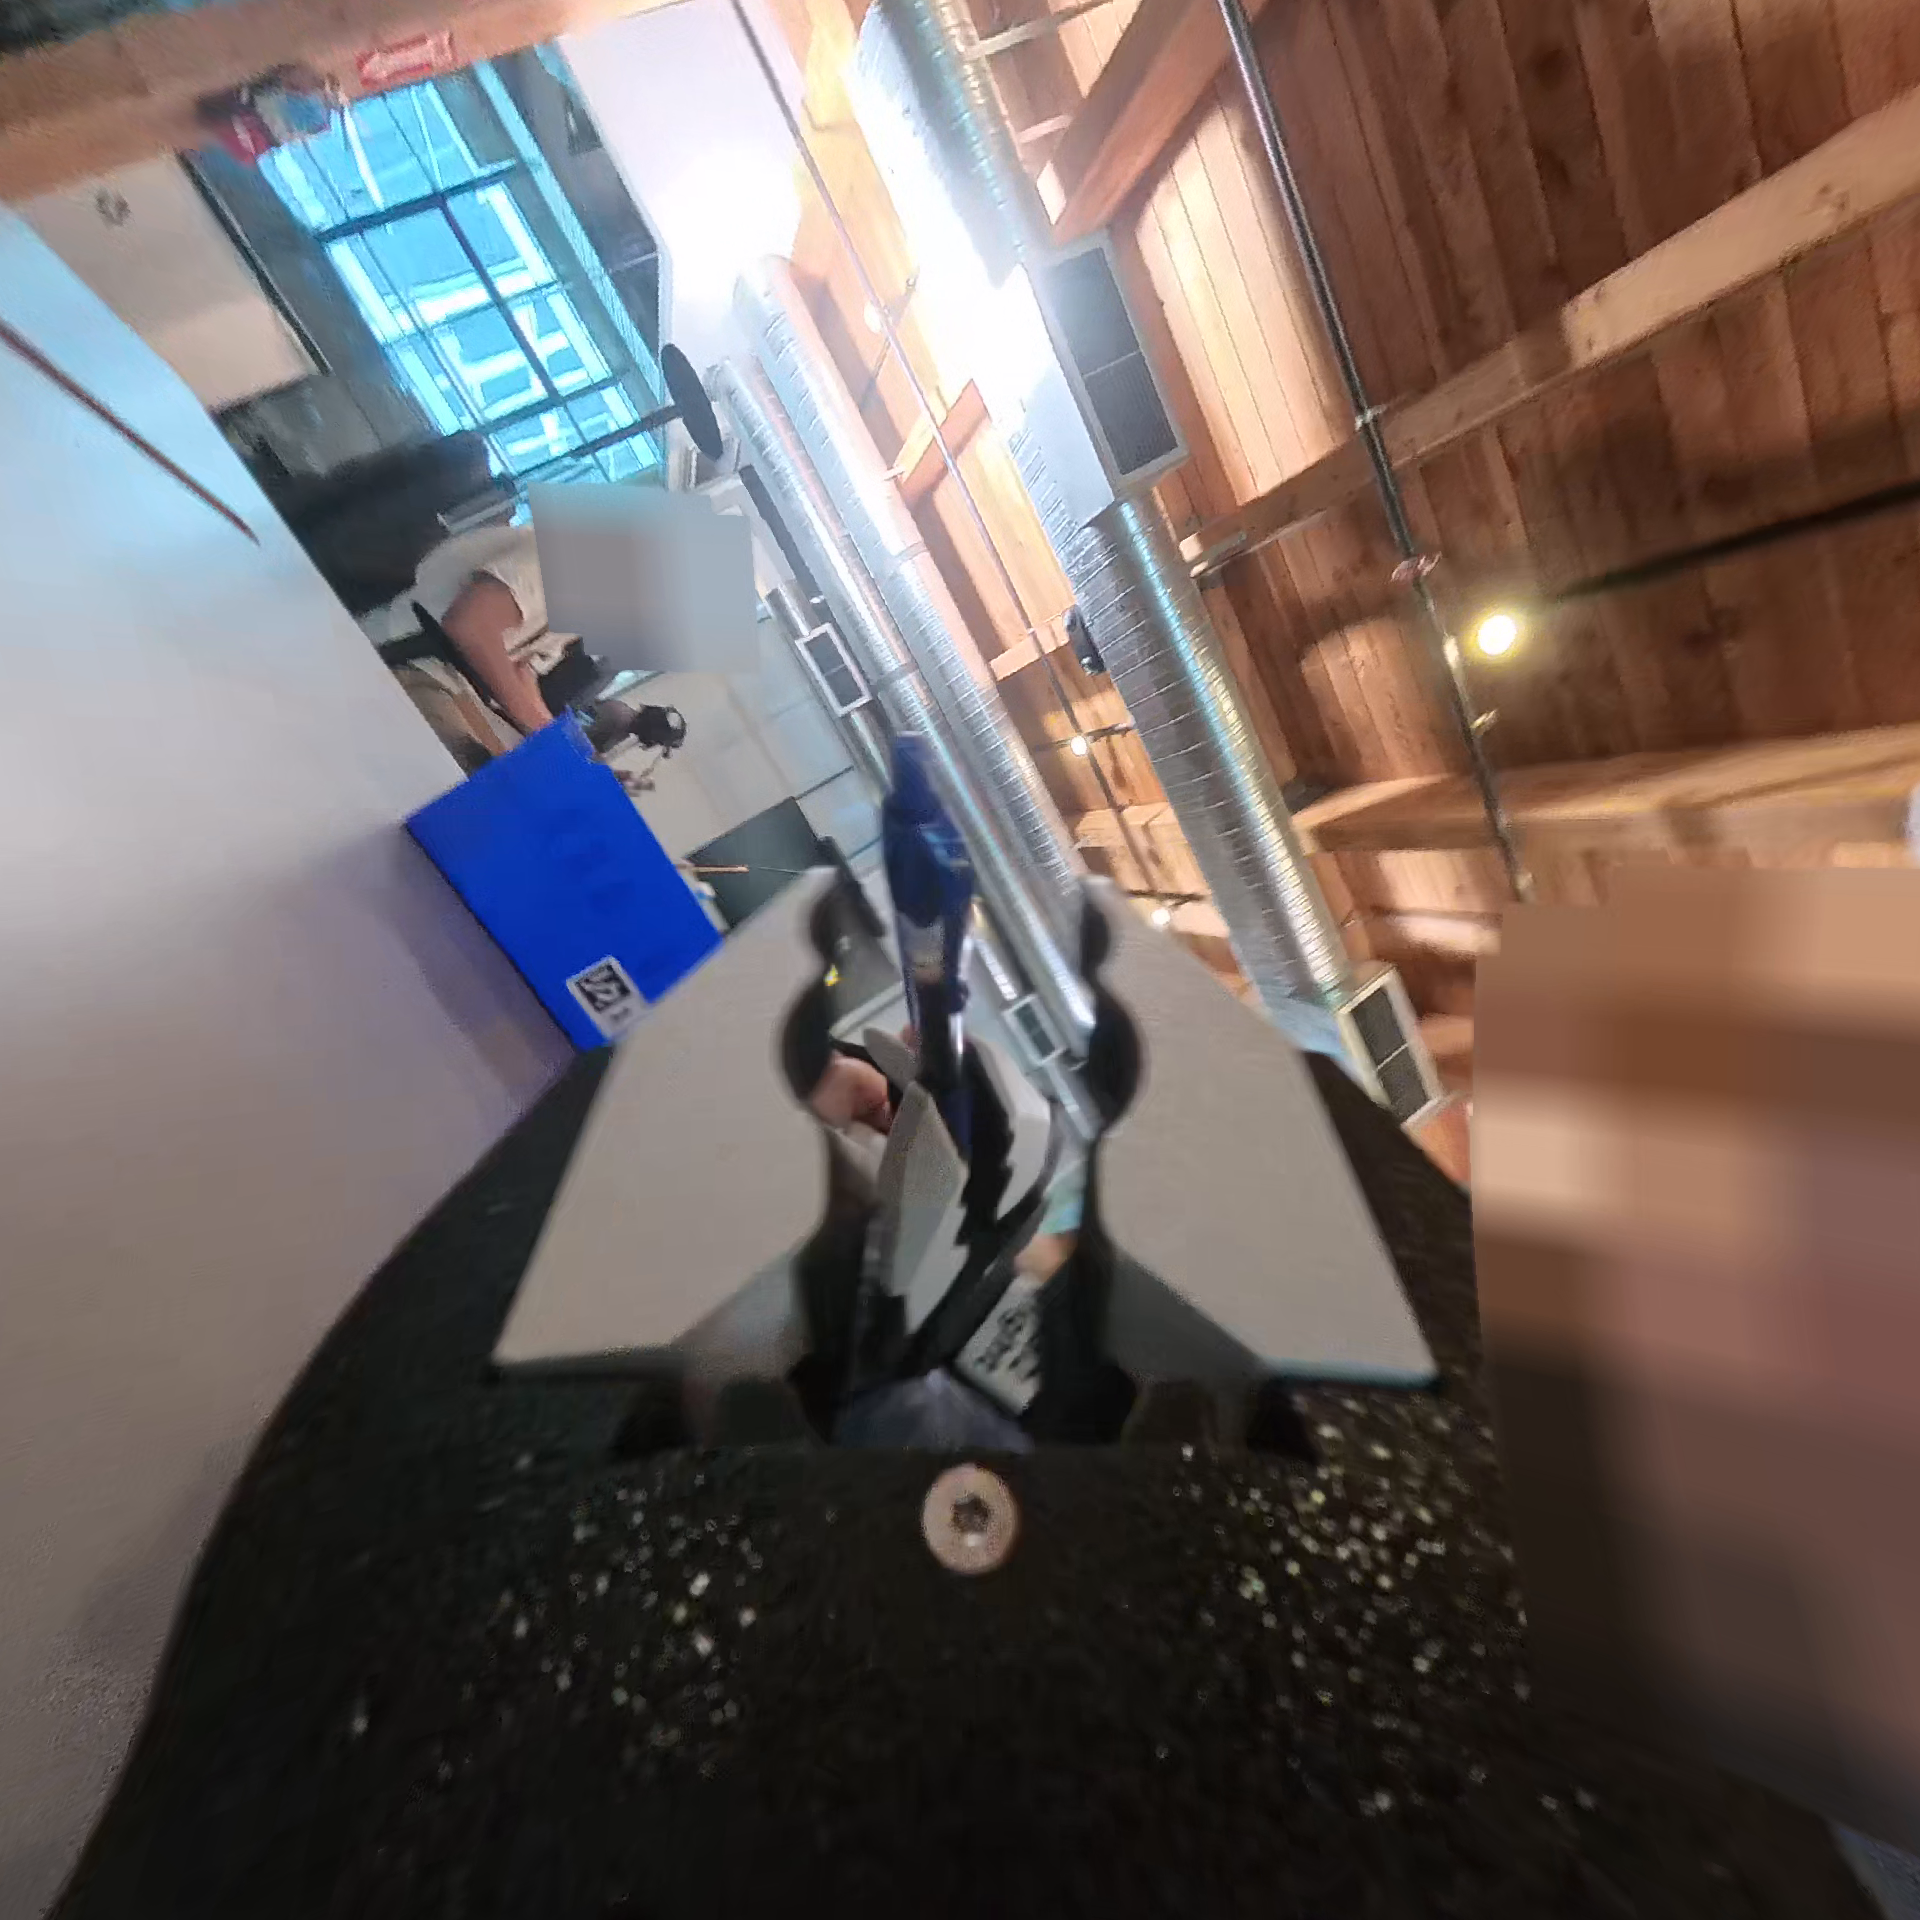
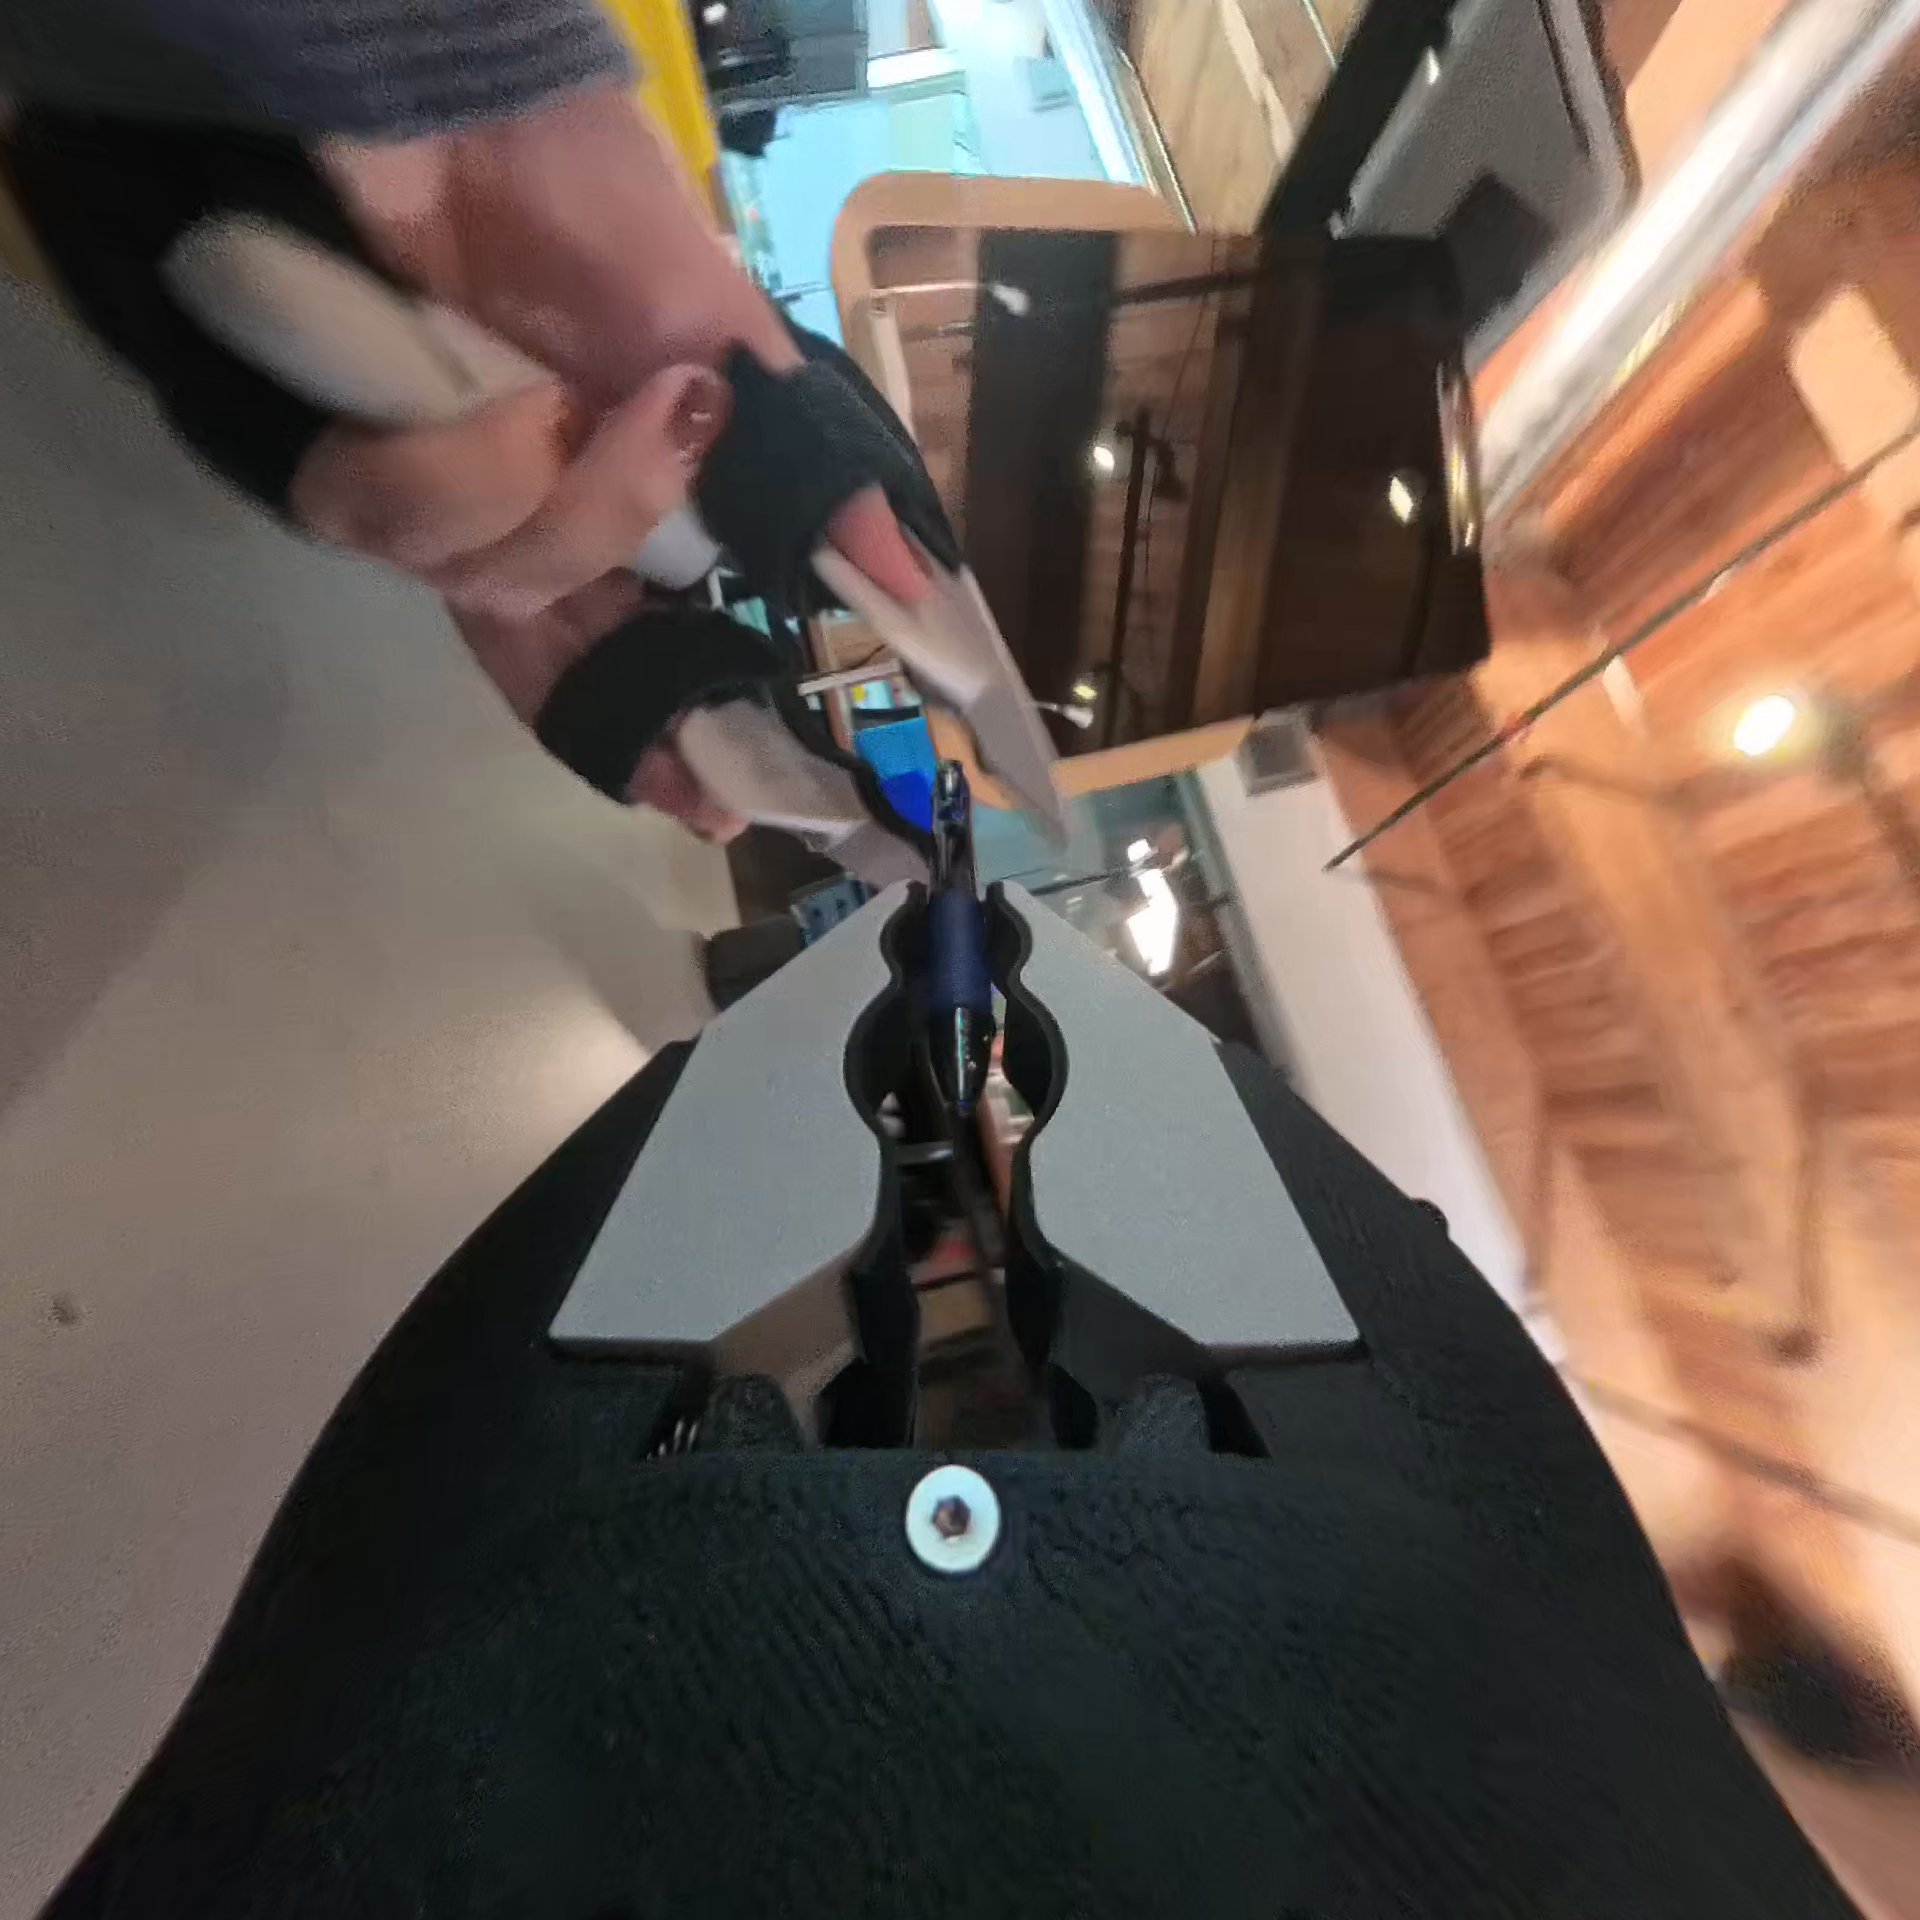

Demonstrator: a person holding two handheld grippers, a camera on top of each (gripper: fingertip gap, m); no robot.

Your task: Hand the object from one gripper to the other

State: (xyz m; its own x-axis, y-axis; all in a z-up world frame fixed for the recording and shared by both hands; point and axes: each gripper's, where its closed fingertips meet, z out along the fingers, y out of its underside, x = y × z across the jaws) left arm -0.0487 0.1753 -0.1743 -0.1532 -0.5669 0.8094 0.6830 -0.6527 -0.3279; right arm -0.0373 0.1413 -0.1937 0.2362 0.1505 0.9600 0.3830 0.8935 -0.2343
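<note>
A dark blue pen stands in the wide gap between the fingers of my left gripper, which is open and does not touch it. Below, through the same gap, the grey serrated fingers of the right gripper show around the pen's lower part. In the right wrist view my right gripper is shut on the pen, clamped near the fingertips. The pen's far end sticks out between the spread fingers of the left gripper, which a gloved hand holds.
Both views are tilted and point up into the room. A blue bin stands by a white wall. Silver ducts run under a wooden ceiling. A dark wood-framed cabinet is beyond the grippers.
</note>
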